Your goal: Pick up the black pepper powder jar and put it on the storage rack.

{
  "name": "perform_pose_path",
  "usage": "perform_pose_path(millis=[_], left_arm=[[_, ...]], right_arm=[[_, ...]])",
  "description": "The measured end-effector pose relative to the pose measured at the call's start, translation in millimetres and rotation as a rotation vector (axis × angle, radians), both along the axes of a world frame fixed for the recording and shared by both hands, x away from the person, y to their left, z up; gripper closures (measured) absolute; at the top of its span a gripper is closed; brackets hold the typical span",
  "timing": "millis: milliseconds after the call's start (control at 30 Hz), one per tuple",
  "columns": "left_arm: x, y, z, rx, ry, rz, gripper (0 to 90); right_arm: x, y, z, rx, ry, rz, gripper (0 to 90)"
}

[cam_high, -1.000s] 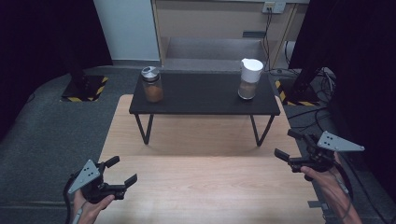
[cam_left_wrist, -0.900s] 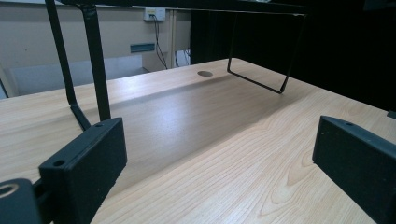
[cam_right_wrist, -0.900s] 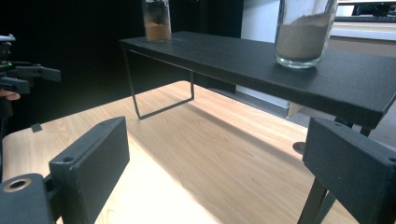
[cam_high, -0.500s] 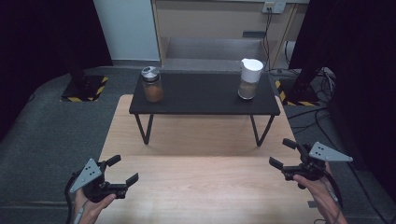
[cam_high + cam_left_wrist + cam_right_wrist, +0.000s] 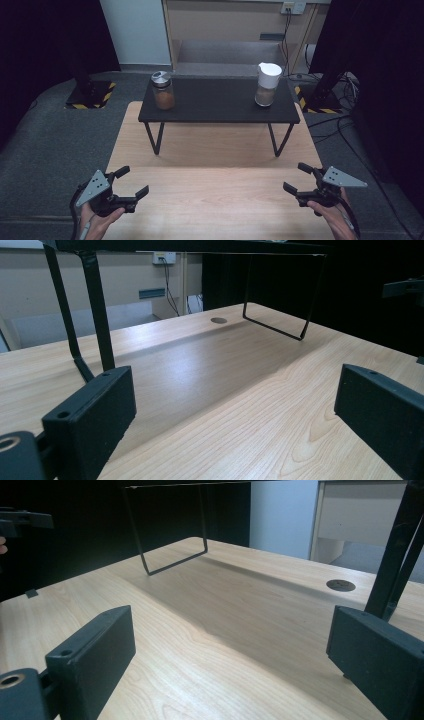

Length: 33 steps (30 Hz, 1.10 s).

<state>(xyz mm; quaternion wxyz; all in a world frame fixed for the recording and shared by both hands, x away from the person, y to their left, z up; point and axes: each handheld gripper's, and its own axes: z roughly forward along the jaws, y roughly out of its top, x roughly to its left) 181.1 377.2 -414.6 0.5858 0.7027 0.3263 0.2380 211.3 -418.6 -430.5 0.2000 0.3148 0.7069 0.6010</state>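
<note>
**benchguy:** Jaws on both are spread wide with nothing between them. The right gripper (image 5: 300, 180)'s have just been opening, and the left gripper (image 5: 131, 182) sits on the other side of the desk (image 5: 210, 200), well short of the black stand (image 5: 220, 107).

**jarhead:** So the targets are up on that stand: the brown-filled jar (image 5: 163, 91) at its left end, the white-lidded pitcher (image 5: 268, 85) at its right. Probably glass, so slick, rigid and a bit hefty. I'd grab mid-body, not the lid.
</note>
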Motion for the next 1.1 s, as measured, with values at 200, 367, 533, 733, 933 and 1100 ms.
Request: perform_pose_path(millis=[200,367,533,733,933,1100], left_arm=[[-0.8,0.6,-0.2,-0.002,-0.005,0.001,2.2],[-1.9,1.1,-0.3,-0.003,-0.008,0.005,2.1],[-2.4,1.3,0.2,0.005,-0.01,0.003,2.0],[-4.1,2.3,0.4,0.007,-0.018,0.005,1.9],[-5.7,3.7,0.1,-0.003,-0.026,0.019,2.0],[-8.9,5.5,-0.8,-0.012,-0.036,0.039,2.0]], right_arm=[[-15.2,2.9,-3.0,-0.029,-0.015,-0.026,5.7],[-25.7,3.8,-5.2,-0.051,-0.012,-0.056,5.8],[-30.4,1.0,-9.9,-0.058,0.002,-0.065,5.6],[-33.1,0.6,-11.4,-0.055,-0.007,-0.081,5.2],[-36.3,-0.7,-13.4,-0.026,-0.004,-0.103,5.2],[-37.9,-3.1,-14.6,-0.018,-0.007,-0.131,5.0]])
